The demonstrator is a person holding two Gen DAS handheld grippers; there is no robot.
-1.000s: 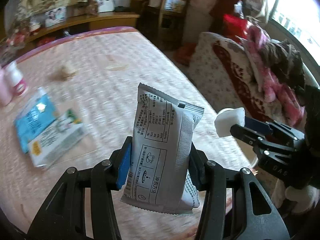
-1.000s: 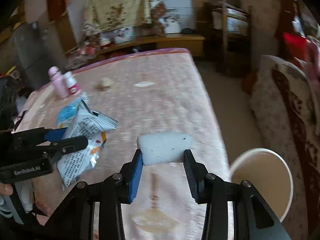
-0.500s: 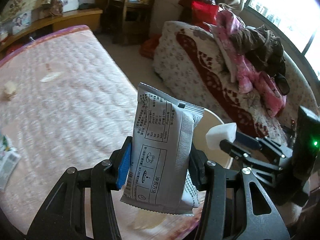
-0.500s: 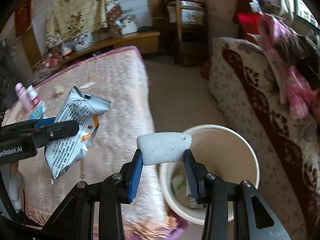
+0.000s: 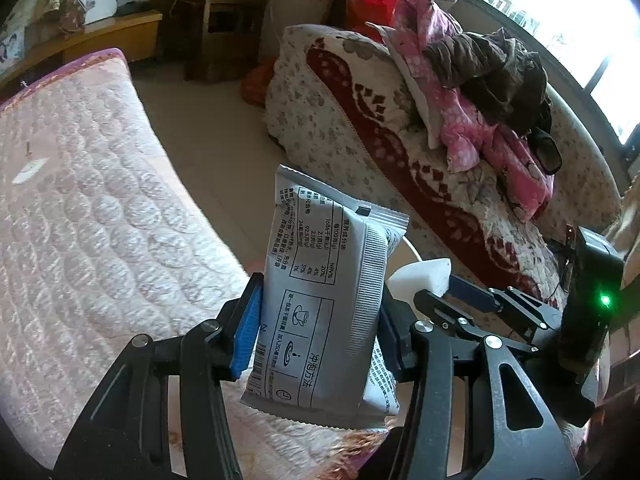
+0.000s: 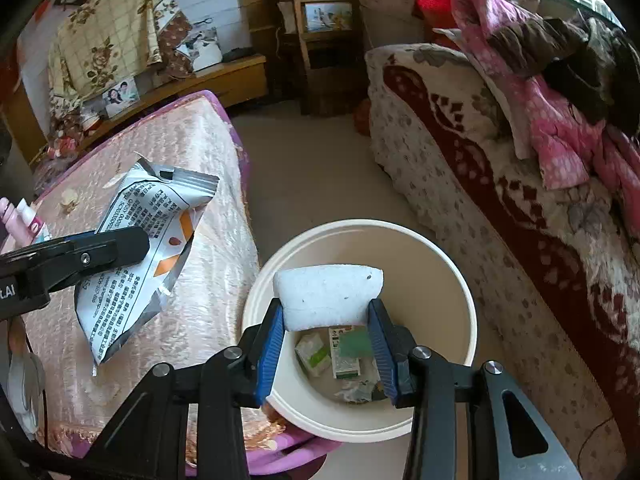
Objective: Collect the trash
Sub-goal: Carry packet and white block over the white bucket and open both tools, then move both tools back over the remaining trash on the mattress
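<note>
Both grippers have swung off the pink quilted bed [image 6: 132,184]: the right gripper [image 6: 326,330], clamping a white foam block [image 6: 328,296], now hangs over the cream bin [image 6: 460,280]; the left gripper [image 5: 316,328] pinches an instant-drink sachet [image 5: 324,300] beside it, so release looks next.

Bin [image 5: 412,250] mostly hidden behind the packet [image 5: 324,312] in the left view. Small boxes [image 6: 344,350] down in the bin [image 6: 440,280] partly covered by the foam block [image 6: 326,294]. Print on them too small to read. Pink bottles [image 6: 16,220] cut off at the edge.
</note>
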